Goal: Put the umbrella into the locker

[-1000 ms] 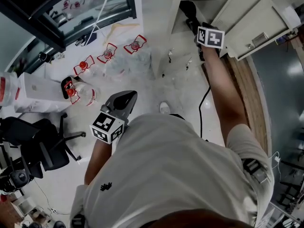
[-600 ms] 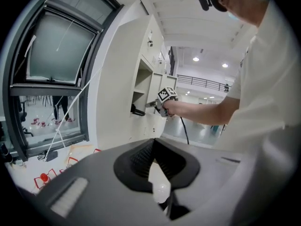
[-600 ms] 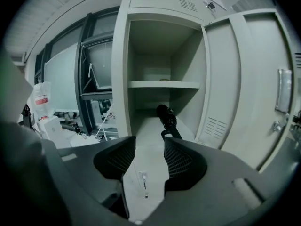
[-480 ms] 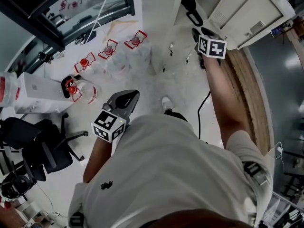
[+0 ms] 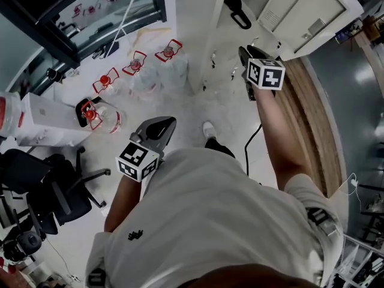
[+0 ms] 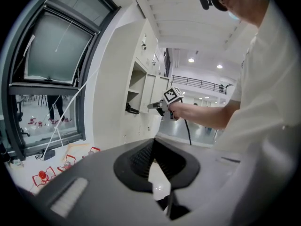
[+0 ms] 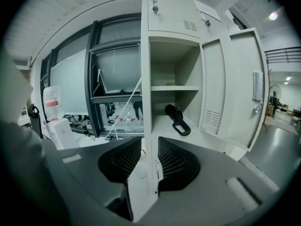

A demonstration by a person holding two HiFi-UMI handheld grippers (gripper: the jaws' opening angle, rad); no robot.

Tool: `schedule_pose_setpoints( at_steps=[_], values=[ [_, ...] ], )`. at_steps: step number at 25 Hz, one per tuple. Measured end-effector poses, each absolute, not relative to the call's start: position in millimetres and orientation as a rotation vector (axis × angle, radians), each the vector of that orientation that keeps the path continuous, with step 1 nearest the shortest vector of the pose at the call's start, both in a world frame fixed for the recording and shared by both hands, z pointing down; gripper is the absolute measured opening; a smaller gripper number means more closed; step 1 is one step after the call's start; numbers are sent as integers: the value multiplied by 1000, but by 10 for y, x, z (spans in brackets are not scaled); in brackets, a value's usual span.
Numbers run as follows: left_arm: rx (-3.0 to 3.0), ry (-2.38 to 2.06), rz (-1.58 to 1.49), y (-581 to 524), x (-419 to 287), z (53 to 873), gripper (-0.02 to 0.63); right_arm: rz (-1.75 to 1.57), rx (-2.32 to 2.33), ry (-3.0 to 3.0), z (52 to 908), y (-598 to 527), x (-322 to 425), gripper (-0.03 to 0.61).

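The black folded umbrella (image 7: 176, 118) lies on the lower shelf of the open white locker (image 7: 175, 55), its loop handle toward me; the head view shows the umbrella (image 5: 235, 8) and the left gripper view shows the umbrella (image 6: 131, 109) in the same place. My right gripper (image 7: 150, 142) hangs in front of the locker, apart from the umbrella; its jaws are closing with nothing between them. From above, the right gripper (image 5: 247, 54) is just outside the opening. My left gripper (image 6: 154, 141) is held low by my body, fingertips together and empty; in the head view the left gripper (image 5: 158, 126) points at the floor.
The locker door (image 7: 235, 88) stands swung open to the right. Water jugs (image 5: 99, 116) with red handles stand on the floor by the window frame (image 5: 78, 29). A black office chair (image 5: 48, 185) is at the left. A black cable (image 5: 252, 143) runs beside a wooden strip (image 5: 306, 113).
My right gripper has drawn back out of the locker toward my body, leaving the umbrella on the shelf. The left gripper has drifted only slightly.
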State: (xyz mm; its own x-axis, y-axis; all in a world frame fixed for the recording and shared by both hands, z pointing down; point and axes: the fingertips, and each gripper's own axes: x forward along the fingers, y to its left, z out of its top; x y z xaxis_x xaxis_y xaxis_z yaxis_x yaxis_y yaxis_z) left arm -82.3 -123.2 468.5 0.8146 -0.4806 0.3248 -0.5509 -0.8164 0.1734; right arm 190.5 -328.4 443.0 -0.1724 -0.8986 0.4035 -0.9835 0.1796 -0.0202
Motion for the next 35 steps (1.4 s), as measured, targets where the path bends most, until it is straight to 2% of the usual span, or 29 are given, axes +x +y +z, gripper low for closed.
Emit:
schedule_pose_setpoints(
  at_steps=[21, 35],
  values=[
    [2760, -719, 353, -684, -802, 4746, 55, 503, 1706, -2252, 4731, -1696, 1523, 54],
    [2775, -760, 386, -598, -896, 4768, 55, 520, 1605, -2307, 4853, -1187, 1186, 31]
  ],
)
